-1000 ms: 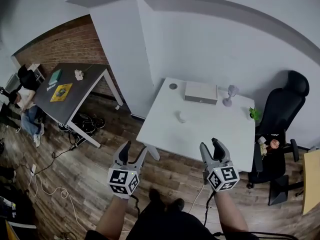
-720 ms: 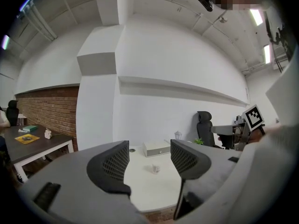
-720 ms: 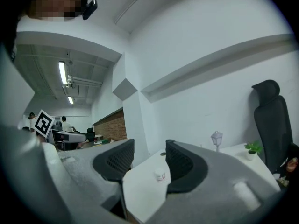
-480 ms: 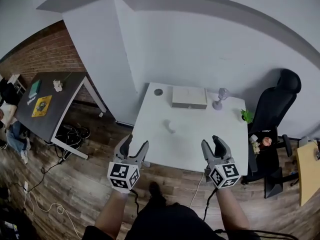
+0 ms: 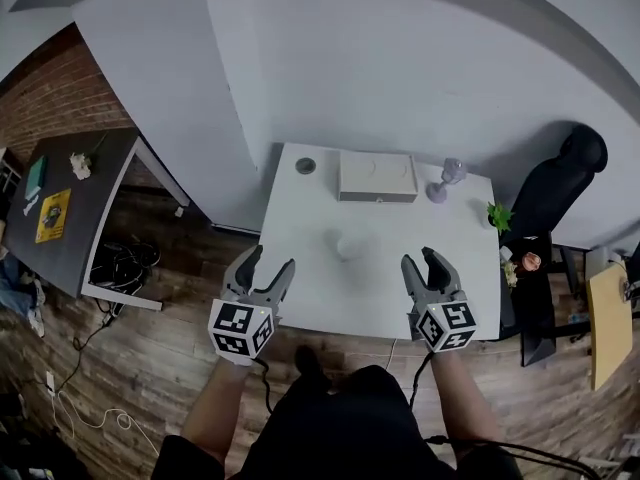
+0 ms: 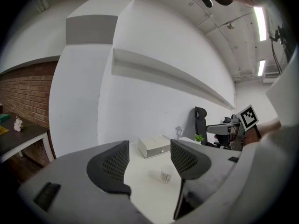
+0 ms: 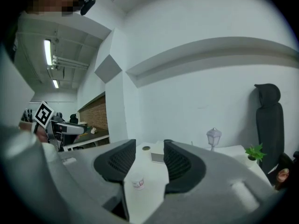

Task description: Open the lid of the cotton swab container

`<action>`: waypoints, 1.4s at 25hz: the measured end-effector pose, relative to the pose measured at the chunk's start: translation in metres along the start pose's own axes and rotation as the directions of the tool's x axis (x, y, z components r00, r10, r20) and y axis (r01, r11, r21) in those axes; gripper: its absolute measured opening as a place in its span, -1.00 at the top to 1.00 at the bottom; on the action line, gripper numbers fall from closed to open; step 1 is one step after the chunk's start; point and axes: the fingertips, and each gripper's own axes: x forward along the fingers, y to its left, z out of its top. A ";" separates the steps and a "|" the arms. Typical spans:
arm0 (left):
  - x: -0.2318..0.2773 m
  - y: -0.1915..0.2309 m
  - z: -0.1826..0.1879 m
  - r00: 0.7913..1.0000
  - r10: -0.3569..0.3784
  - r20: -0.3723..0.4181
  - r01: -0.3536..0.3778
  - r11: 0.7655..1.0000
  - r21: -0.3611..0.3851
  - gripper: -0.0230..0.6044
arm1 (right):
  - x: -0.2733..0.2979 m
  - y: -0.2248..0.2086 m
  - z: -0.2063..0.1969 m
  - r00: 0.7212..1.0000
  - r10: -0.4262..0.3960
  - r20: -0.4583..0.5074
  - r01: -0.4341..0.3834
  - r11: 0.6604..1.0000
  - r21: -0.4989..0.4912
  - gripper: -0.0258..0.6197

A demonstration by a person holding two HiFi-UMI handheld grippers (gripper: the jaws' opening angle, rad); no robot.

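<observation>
While both grippers hang short of the work, the cotton swab container [image 5: 345,243] stands upright on the white tabletop [image 5: 300,298], about midway between its near and far edges and somewhat left of centre, apart from everything else. It is a small, round, pale tub with a whitish top that appears to be seated. The right gripper view shows a faint reddish mark on its side, too small to read.

The left gripper [image 5: 268,261] is held at the tabletop's left edge toward the near corner, its jaws spread and empty. The right gripper [image 5: 421,260] is held above the near edge. Its jaws have just been closing but stand parted, with nothing between the pads.

A flat white box [image 5: 377,177] lies along the far edge.
</observation>
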 end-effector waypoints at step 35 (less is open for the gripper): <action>0.058 0.023 -0.109 0.954 0.149 -0.258 -0.181 0.978 -0.104 0.06 | 0.173 0.065 -0.232 0.592 0.580 -0.559 -0.781 0.584 -0.221 0.00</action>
